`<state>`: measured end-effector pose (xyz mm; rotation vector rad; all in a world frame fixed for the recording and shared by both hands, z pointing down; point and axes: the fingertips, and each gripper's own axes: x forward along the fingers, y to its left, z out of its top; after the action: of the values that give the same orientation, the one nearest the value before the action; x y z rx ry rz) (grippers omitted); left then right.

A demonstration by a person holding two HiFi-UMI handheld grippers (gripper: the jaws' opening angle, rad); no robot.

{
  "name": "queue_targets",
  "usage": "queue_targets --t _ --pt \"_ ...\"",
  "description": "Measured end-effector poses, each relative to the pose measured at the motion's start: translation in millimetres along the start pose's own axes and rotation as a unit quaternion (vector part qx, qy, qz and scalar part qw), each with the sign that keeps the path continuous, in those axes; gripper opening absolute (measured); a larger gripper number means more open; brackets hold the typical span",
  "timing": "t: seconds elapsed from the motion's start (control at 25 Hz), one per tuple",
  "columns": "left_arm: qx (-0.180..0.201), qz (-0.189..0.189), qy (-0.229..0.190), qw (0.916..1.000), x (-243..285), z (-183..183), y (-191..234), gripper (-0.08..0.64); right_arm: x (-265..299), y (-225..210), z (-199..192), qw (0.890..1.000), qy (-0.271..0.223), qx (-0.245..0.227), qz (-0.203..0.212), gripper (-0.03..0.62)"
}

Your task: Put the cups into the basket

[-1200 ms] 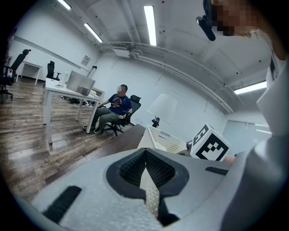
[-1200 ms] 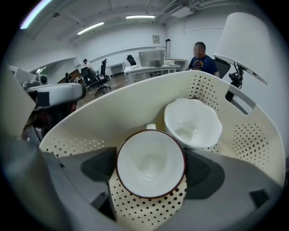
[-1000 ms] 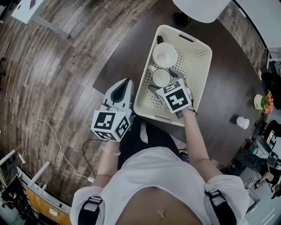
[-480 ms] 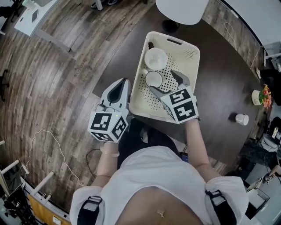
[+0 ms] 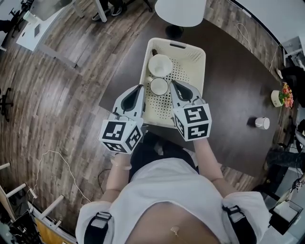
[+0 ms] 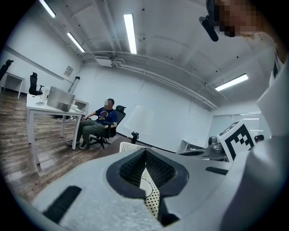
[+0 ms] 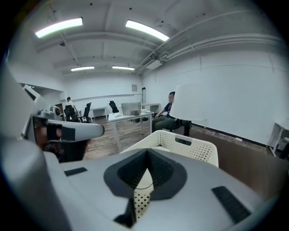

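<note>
A cream perforated basket [image 5: 199, 51] stands on the dark table and holds two white cups, a wide one [image 5: 160, 65] at the far end and a smaller one [image 5: 159, 86] just nearer. My right gripper [image 5: 174, 84] hovers over the basket's near half beside the smaller cup, its jaws shut and empty. My left gripper [image 5: 139, 88] is shut too, level with the basket's left rim and holding nothing. In the right gripper view the basket [image 7: 192, 150] shows beyond the shut jaws. A third white cup [image 5: 261, 123] stands far right on the table.
A small pot with flowers [image 5: 277, 97] sits near the table's right edge. A white round seat [image 5: 180, 10] stands beyond the basket. Wood floor [image 5: 62, 95] lies to the left. A person [image 6: 102, 121] sits at a white desk across the room.
The right gripper has drawn back from the smaller cup in the basket and its jaws have gone from open to shut. The left gripper has barely moved.
</note>
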<state>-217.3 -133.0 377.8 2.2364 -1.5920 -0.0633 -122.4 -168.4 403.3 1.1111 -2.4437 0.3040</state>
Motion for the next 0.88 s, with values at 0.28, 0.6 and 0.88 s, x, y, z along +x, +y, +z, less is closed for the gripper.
queue_targets --t 0.28,0.6,0.88 --pt "0.014 -0.038 0.009 0.9991 11 -2 -35 0.009 -23 1 6 0.999 -0.034 0.007 -0.013 0.009" --pt "0.025 -0.116 0.035 0.9924 28 -15 -92 0.009 -66 -37 -2 0.995 -0.050 0.026 -0.078 0.009" --pt "0.037 -0.187 0.055 0.9800 50 -32 -156 0.009 -120 -84 -25 0.985 -0.056 0.052 -0.155 0.009"
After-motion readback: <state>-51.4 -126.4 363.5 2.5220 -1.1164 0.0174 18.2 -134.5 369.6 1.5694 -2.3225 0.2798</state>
